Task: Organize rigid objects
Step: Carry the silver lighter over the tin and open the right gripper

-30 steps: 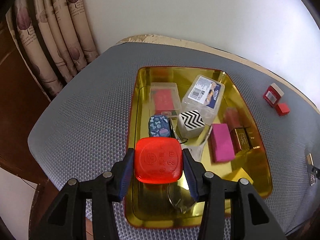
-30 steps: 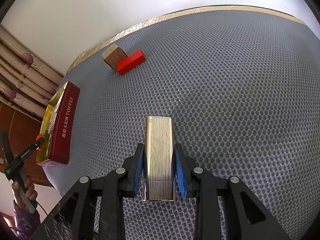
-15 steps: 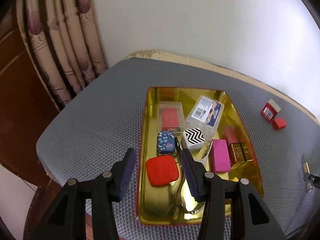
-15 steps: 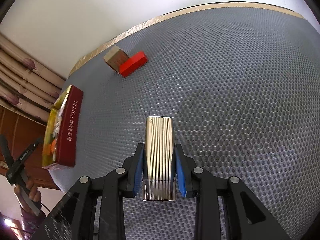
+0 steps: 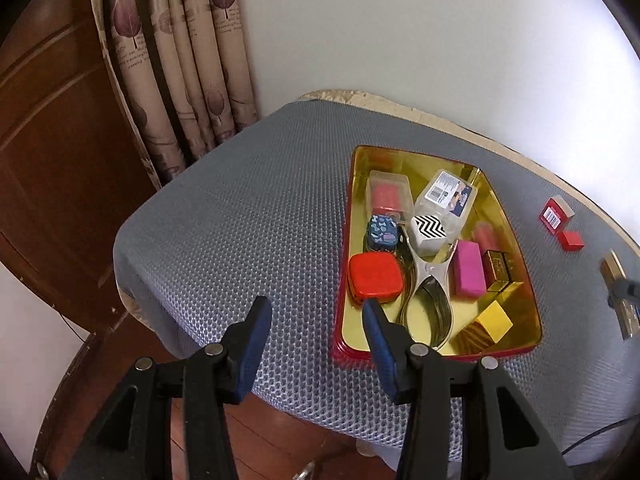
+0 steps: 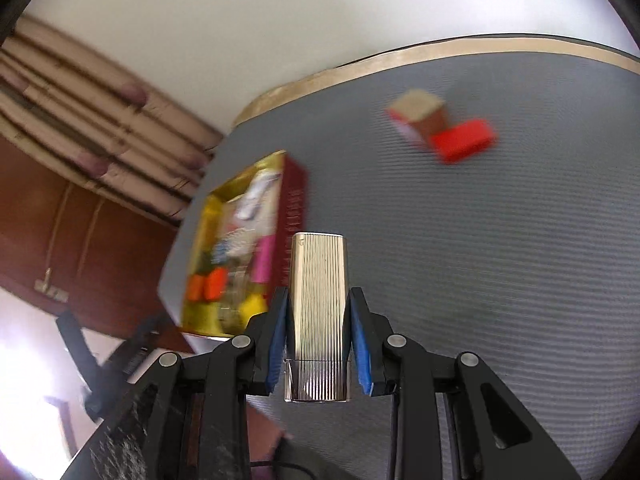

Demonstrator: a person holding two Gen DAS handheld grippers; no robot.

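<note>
A gold-lined red tin tray (image 5: 344, 216) on the grey mesh table holds a flat red box (image 5: 375, 276), a blue patterned case (image 5: 383, 233), a zigzag cube (image 5: 430, 232), a pink block (image 5: 467, 268) and other small items. My left gripper (image 5: 316, 314) is open and empty, above the table's near edge, left of the tray. My right gripper (image 6: 318, 312) is shut on a ribbed silver lighter (image 6: 318, 300), held above the table, right of the tray (image 6: 294, 200). The lighter also shows in the left wrist view (image 5: 614, 270).
A red and white box (image 5: 555, 213) and a small red block (image 5: 572, 240) lie on the table right of the tray; both show blurred in the right wrist view (image 6: 418, 116) (image 6: 464, 140). Curtains (image 5: 180, 60) and a wooden door (image 5: 52, 140) stand to the left.
My left gripper let go of the flat red box in the tray, then pulled back and to the left. My right gripper lifted the silver lighter and swung toward the tray.
</note>
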